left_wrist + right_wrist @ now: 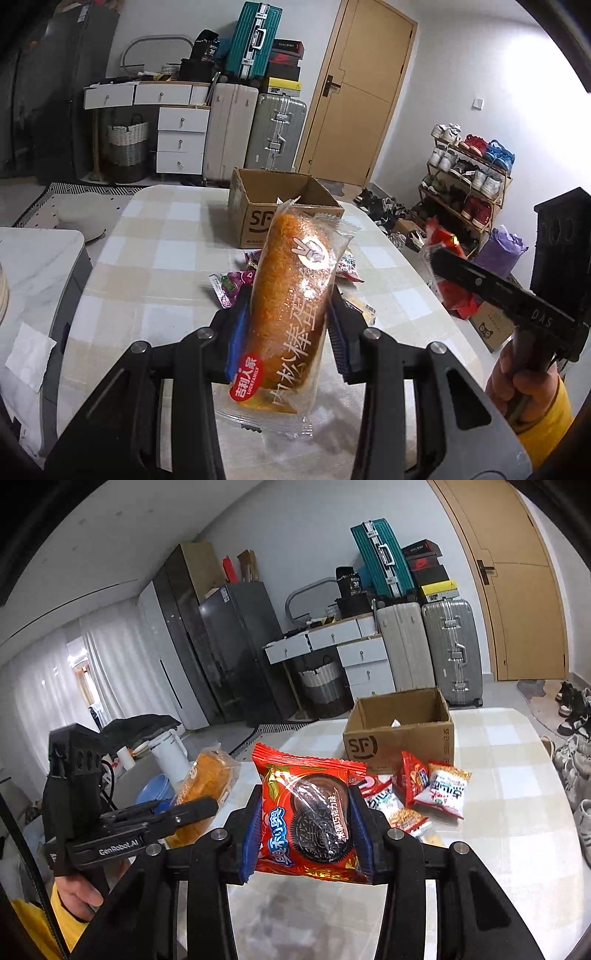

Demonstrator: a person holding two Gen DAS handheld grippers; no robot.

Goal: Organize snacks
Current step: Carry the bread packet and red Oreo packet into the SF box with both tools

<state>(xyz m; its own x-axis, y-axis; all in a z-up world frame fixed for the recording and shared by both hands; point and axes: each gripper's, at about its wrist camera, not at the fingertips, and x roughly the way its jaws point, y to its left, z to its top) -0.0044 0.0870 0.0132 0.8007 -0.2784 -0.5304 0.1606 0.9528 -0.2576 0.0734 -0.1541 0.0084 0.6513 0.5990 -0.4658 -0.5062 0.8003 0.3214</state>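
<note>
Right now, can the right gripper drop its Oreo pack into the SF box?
Probably yes. The right gripper holds the Oreo pack; the SF box stands open-topped beyond, only loose snack packets lying low on the table between.

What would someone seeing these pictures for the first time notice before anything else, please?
Each gripper holds a snack up off the table: the left gripper clamps a long orange bread roll, the right gripper a red cookie packet. Behind them an open cardboard box stands on the checked table, with more snack packets lying loose before it.
</note>
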